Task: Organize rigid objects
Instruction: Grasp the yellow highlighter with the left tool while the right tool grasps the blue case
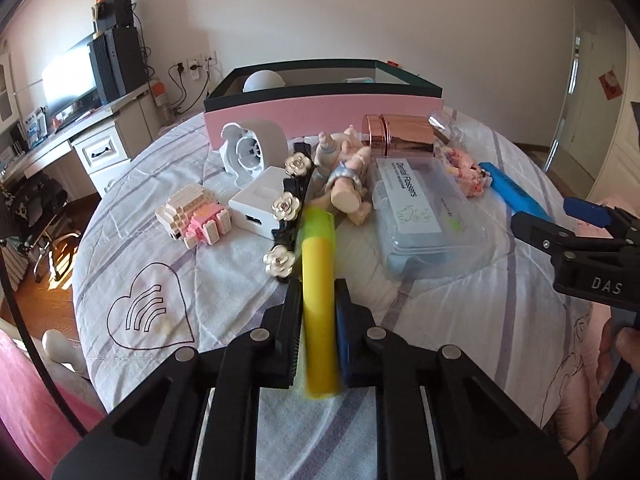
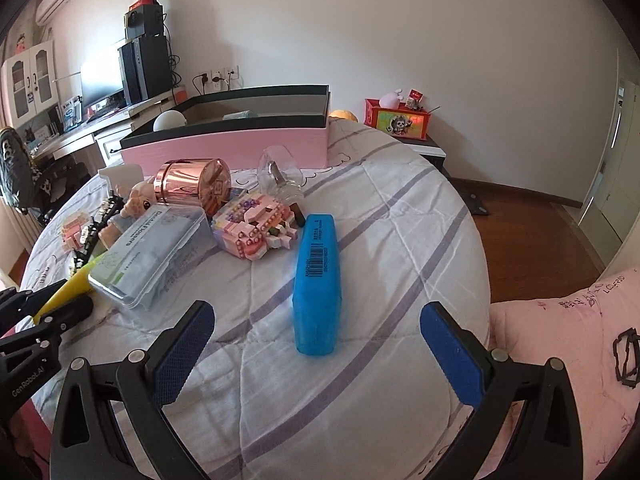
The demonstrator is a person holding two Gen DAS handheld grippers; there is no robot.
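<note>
The yellow marker point(image 1: 319, 280) is pinched between the pads of the left hand-held gripper point(image 1: 319, 320). Its long axis runs along the fingers, and its cap end points away from the camera toward the pink box point(image 1: 320, 116). The cap end lies just beside the black hair clip point(image 1: 290, 204) with its white flowers.

The blue case point(image 2: 318, 280) lies flat on the bed point(image 2: 380, 240). Its long axis runs from the near edge toward the block model point(image 2: 256, 232), tilted slightly left at the far end. The right hand-held gripper point(image 2: 316, 344) stands spread wide, one pad on each side of the near end of the case, apart from it.

Left of the case lies the clear flosser box point(image 2: 156, 248); behind it lies the copper jar point(image 2: 188, 182) on its side. A glass bottle point(image 2: 280, 172) lies behind the block model. The pink box stands open at the far edge of the bed, with a white ball point(image 2: 170, 120) inside.
</note>
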